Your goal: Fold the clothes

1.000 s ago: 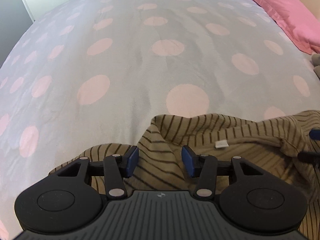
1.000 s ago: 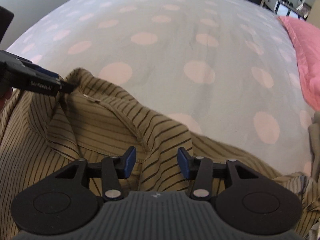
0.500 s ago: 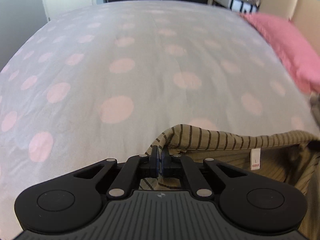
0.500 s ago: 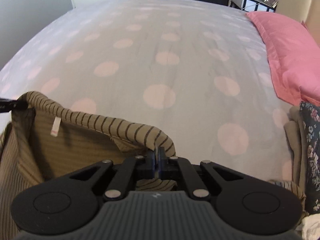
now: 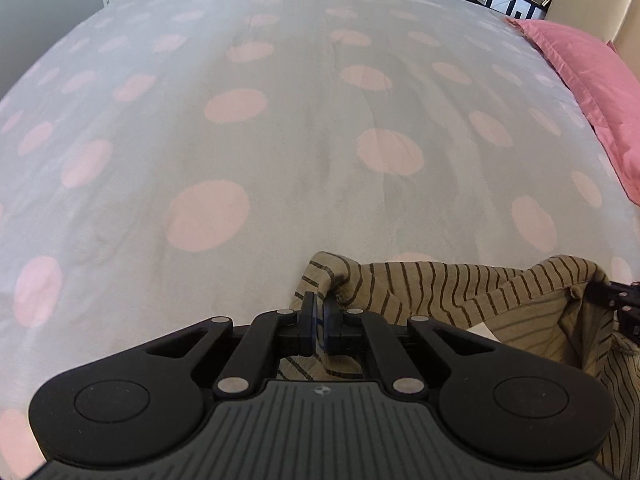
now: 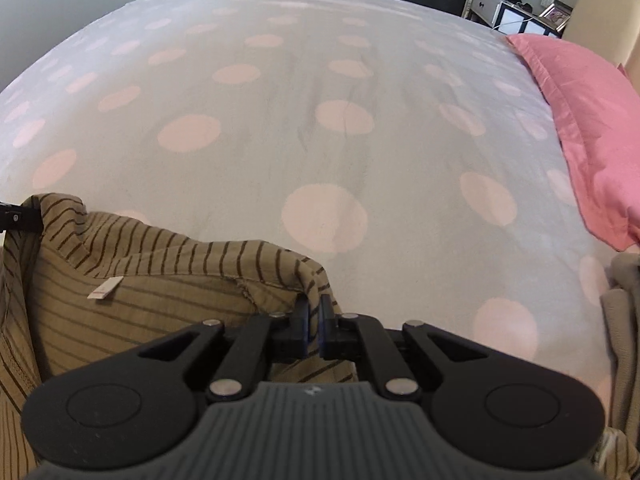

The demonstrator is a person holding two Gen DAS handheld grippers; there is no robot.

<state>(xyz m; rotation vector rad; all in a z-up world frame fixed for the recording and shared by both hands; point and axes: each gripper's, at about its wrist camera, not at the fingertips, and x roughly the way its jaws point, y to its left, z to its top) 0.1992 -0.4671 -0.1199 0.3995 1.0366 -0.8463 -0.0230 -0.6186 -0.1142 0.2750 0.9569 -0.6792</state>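
The left gripper (image 5: 319, 309) was pinched tight on a bunched corner of the striped shirt (image 5: 440, 296), its 2 blue-padded fingers (image 5: 308, 314) almost touching with the fabric squeezed between them. The right gripper (image 6: 314, 312) was likewise clamped on the opposite end of the same folded edge, cloth caught between its fingers (image 6: 303, 316). In the left wrist view the tan, dark-striped cloth ran from the pads toward 3 o'clock, where the tip of the other gripper met it at the frame's edge. In the right wrist view it spread toward 9 o'clock, a white label (image 6: 105, 288) showing on its inner face. Beyond lay the grey bedspread (image 5: 312, 152) with pink dots, and a pink pillow (image 6: 580, 120) at 2 o'clock.
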